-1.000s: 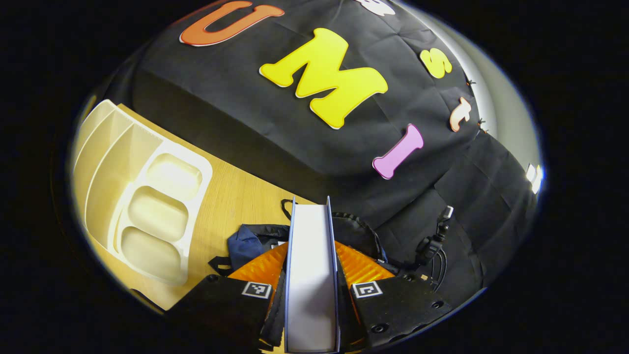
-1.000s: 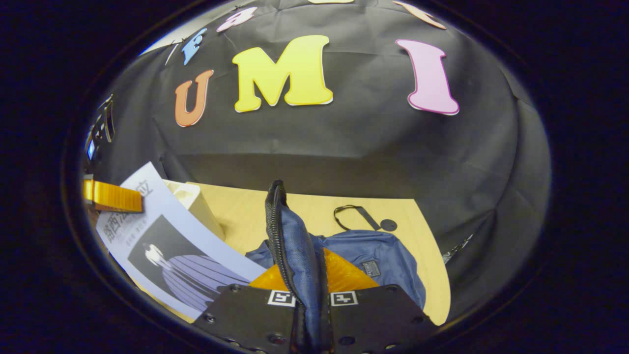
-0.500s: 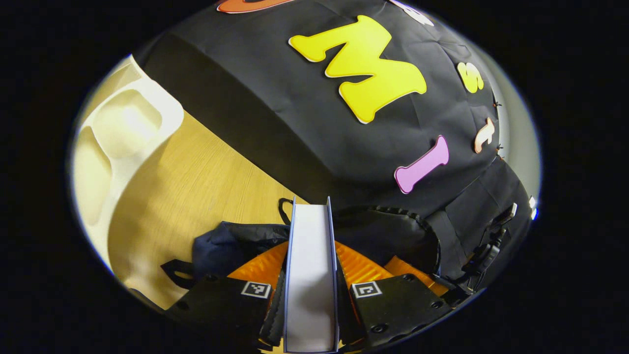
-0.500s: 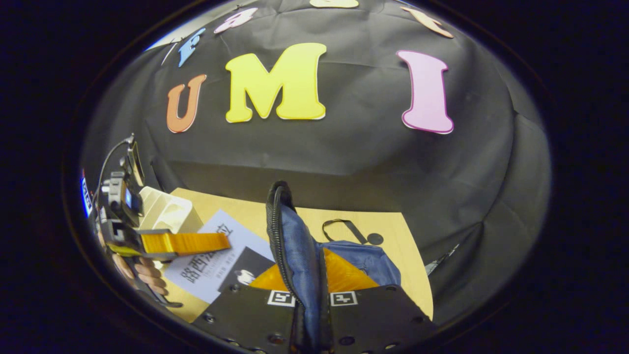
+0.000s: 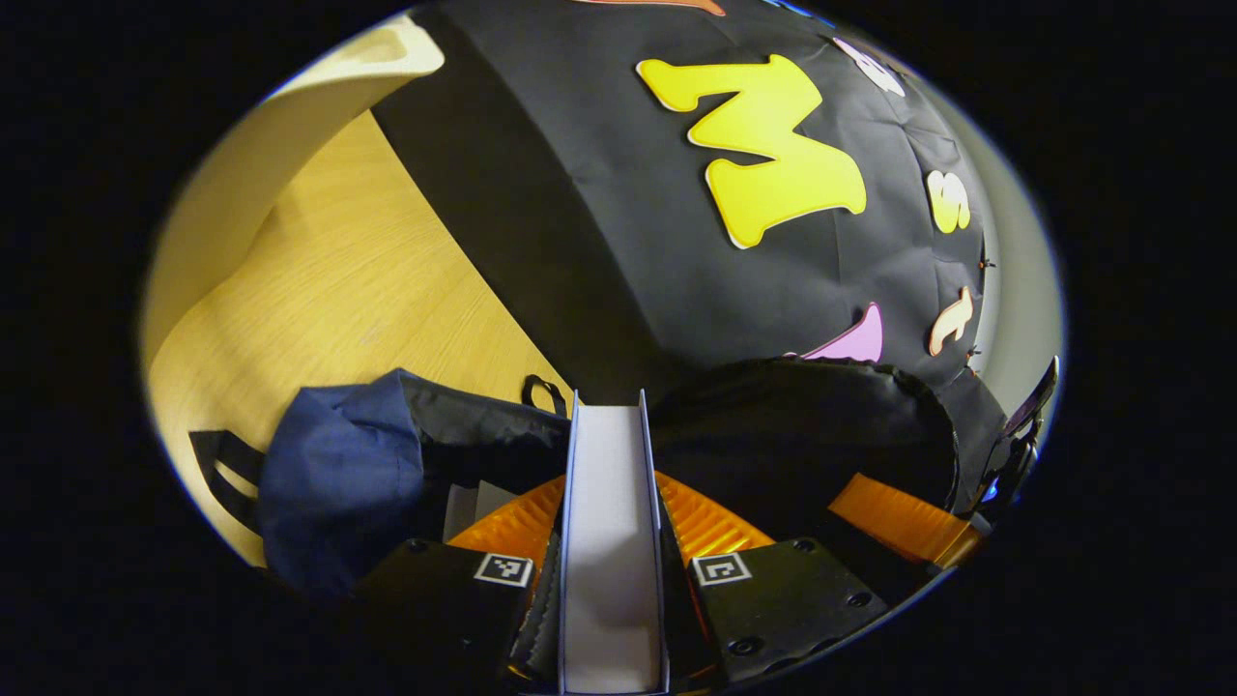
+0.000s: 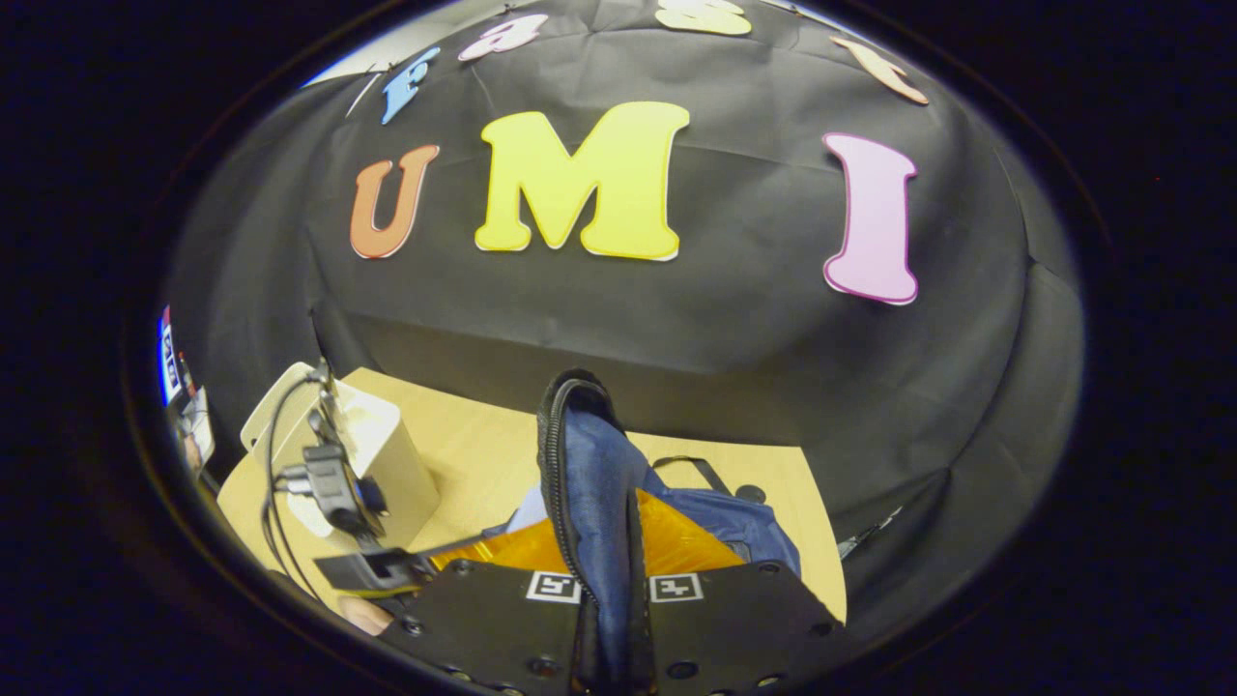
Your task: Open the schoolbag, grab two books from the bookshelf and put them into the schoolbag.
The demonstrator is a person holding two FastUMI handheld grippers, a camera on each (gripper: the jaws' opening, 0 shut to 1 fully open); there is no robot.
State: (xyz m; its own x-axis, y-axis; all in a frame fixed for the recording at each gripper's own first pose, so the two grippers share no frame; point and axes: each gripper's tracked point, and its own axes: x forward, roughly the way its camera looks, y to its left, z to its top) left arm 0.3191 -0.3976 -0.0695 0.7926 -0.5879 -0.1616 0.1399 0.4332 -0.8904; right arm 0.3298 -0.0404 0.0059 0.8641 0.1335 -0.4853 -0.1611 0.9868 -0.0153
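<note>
In the left gripper view, a book [image 5: 612, 541] was held tight between the left gripper [image 5: 613, 570] fingers above the open schoolbag [image 5: 338, 478] on the counter [image 5: 338, 290], whose flap was pinched up by the right gripper [image 6: 611, 619], so lowering it in seemed next.

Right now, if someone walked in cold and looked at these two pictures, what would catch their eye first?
Probably the pale book standing on edge, clamped in the left gripper just above the open blue schoolbag. Next, in the right gripper view, the bag's zipped flap pinched upright in the right gripper, holding the mouth open. Off to the left there, the cream bookshelf stands on the wooden table.
</note>
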